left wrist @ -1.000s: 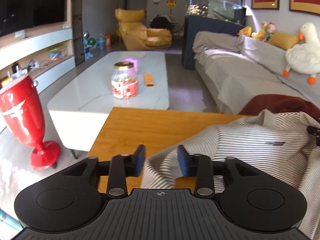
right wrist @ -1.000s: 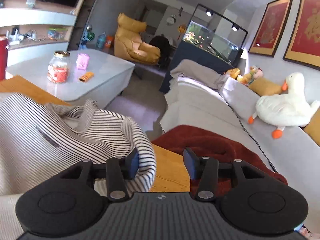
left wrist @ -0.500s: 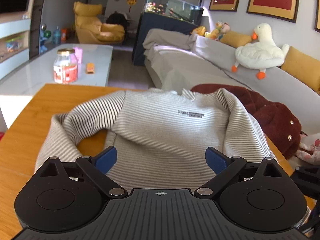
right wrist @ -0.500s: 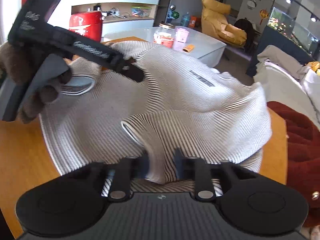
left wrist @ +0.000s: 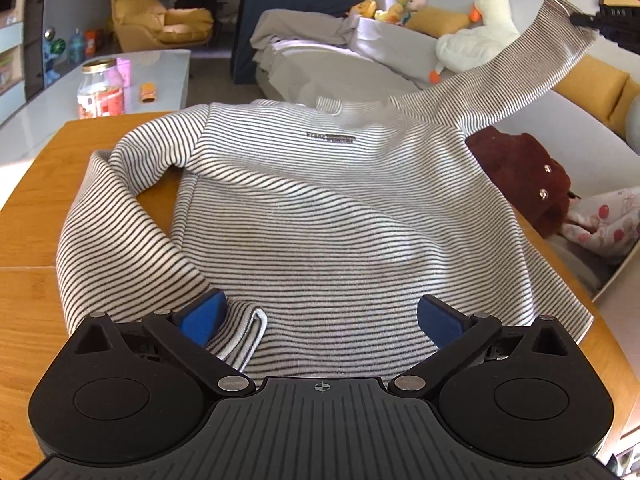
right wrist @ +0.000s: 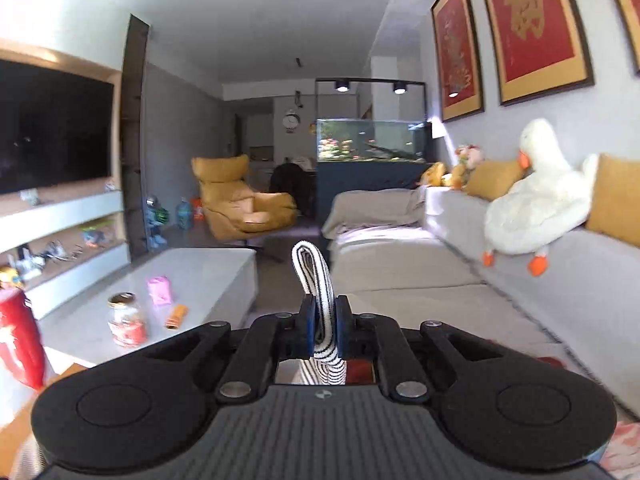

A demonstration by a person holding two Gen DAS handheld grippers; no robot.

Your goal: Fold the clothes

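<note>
A grey-and-white striped sweater (left wrist: 328,208) lies front up on the wooden table (left wrist: 32,240). My left gripper (left wrist: 320,312) hovers low over its near hem, jaws opening wide, with only flat fabric under them and the left sleeve's cuff (left wrist: 244,336) beside the left finger. My right gripper (right wrist: 323,320) is shut on the cuff of the right sleeve (right wrist: 310,264). In the left wrist view that sleeve (left wrist: 500,88) stretches up and right from the shoulder to the right gripper (left wrist: 580,20), high above the table.
A dark red garment (left wrist: 520,168) and a patterned cloth (left wrist: 600,228) lie off the table's right edge. Beyond are a grey sofa (left wrist: 340,64) with a duck plush (left wrist: 480,40), a white coffee table (left wrist: 160,68) with a jar (left wrist: 100,92), and a red pedestal bin (right wrist: 16,344).
My left gripper let go, spread its jaws and swung over the sweater's hem. My right gripper closed on the right sleeve's cuff and lifted it high off the table.
</note>
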